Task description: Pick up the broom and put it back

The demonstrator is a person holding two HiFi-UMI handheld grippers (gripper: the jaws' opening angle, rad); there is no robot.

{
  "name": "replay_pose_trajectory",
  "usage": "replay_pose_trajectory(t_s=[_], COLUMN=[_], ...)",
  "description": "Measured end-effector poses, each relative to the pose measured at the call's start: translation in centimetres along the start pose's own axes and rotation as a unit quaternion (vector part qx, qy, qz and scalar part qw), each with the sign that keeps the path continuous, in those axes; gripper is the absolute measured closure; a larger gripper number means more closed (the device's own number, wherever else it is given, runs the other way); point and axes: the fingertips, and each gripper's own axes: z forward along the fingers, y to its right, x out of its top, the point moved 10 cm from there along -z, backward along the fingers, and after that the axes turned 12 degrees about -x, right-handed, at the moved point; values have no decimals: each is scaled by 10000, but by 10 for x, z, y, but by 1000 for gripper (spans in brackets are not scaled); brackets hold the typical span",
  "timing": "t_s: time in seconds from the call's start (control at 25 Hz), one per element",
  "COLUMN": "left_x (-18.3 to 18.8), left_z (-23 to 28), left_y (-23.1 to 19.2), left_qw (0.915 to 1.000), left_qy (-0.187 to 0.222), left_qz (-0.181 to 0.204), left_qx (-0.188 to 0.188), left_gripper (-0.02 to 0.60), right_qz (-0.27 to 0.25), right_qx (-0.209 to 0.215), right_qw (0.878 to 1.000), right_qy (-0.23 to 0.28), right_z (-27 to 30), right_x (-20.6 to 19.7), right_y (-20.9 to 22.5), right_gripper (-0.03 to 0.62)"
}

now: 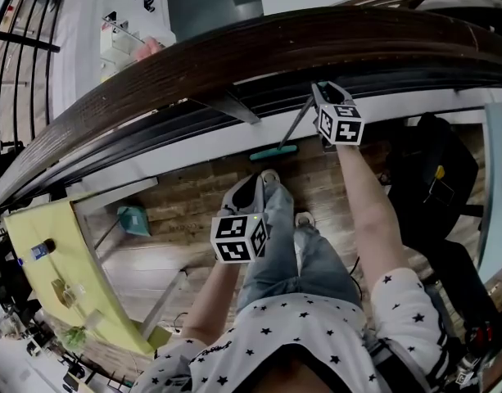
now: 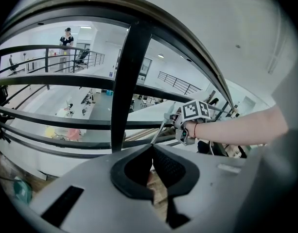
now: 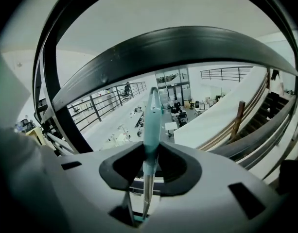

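The person's star-print shirt point(image 1: 316, 334) and jeans fill the bottom of the head view. At lower left stands a yellow table point(image 1: 46, 260), and just right of it a teal dustpan point(image 1: 136, 219) lies on the wood floor.

At centre, the left gripper point(image 2: 151, 148) has its jaws pressed together with nothing between them.

Right of centre, the broom point(image 1: 293, 128) slants down to its teal head near the foot of the railing point(image 1: 234, 47). The right gripper point(image 3: 150, 149) is clamped narrowly on the broom's teal grip near the top of the handle.

The pick-up looks done, so this is likely the putting-back step. Where the broom belongs is not plain. The next move calls for a steady grip while the head settles and the handle finds support, and only then letting go.
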Motion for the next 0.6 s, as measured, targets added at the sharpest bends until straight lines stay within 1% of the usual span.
replay_pose_trajectory(t_s=[0.2, 0.6], left_x=[-2, 0], left_z=[-7, -18], left_y=[0, 24], left_qw=[10000, 9998], left_qy=[36, 177], left_qz=[28, 63], left_qx=[23, 13], left_gripper=[571, 569], right_qz=[38, 71], right_qx=[0, -55], right_qw=[10000, 9999], right_qy=[17, 48], right_z=[-10, -48], right_x=[-5, -14], right_y=[-5, -2], right_gripper=[507, 508])
